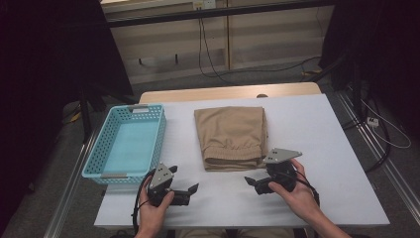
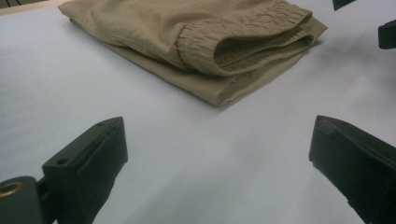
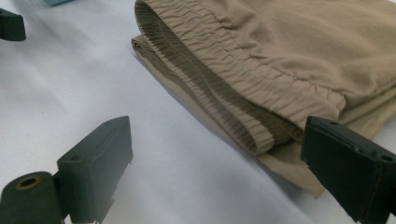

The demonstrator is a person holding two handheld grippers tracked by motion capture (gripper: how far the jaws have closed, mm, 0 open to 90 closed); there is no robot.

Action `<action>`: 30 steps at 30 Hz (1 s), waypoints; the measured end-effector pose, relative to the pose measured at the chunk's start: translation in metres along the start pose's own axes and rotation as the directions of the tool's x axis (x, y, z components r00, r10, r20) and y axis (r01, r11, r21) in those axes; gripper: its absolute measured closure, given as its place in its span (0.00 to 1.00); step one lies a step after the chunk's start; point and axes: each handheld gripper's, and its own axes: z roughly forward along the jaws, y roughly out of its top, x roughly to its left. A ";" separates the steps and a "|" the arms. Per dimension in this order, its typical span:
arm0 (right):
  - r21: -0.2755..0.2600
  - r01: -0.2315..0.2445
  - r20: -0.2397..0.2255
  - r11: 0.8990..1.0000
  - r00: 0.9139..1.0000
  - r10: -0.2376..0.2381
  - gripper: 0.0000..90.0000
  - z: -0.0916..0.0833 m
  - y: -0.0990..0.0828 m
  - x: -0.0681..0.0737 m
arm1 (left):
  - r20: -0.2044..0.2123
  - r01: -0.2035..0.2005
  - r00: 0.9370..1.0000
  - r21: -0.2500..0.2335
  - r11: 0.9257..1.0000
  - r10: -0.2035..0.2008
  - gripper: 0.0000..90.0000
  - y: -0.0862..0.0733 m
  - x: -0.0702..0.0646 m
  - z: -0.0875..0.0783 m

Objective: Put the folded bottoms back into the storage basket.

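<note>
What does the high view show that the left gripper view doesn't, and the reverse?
High view alone: the blue basket left of the folded tan trousers, both hands, and the floor cables.

Left gripper view alone: a close look at the trousers' elastic waistband between its own open jaws.

Both: the trousers, the white table, and part of the right gripper.

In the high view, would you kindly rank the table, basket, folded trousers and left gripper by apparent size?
1. White table
2. Blue basket and folded tan trousers: they look alike, so unranked
3. Left gripper
</note>
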 end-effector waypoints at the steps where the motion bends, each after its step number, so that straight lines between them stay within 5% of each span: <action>1: 0.008 0.011 0.000 1.000 1.000 -0.011 0.08 0.001 0.003 0.000 | -0.003 -0.003 1.000 0.002 1.000 0.003 0.05 0.000 0.000 0.000; 9: 0.093 0.082 -0.043 0.992 0.996 -0.079 0.11 0.020 0.027 0.000 | 0.002 -0.004 1.000 0.007 1.000 0.004 0.05 0.000 0.001 0.001; 13: 0.081 0.099 -0.015 0.992 0.995 -0.098 0.21 0.025 0.038 0.000 | 0.004 0.001 1.000 0.006 1.000 -0.001 0.05 0.000 0.001 0.001; 16: 0.090 0.131 -0.066 0.987 0.990 -0.125 0.21 0.036 0.049 -0.005 | -0.012 0.004 1.000 0.027 1.000 -0.003 0.05 -0.001 0.002 0.002; 24: 0.175 0.213 -0.088 0.961 0.976 -0.201 0.26 0.059 0.057 -0.013 | -0.001 -0.003 1.000 0.025 1.000 0.003 0.05 0.000 0.001 0.003; 30: 0.200 0.203 -0.080 0.958 0.978 -0.191 0.28 0.071 0.052 -0.016 | -0.002 -0.008 1.000 0.020 1.000 0.008 0.05 0.000 0.001 0.002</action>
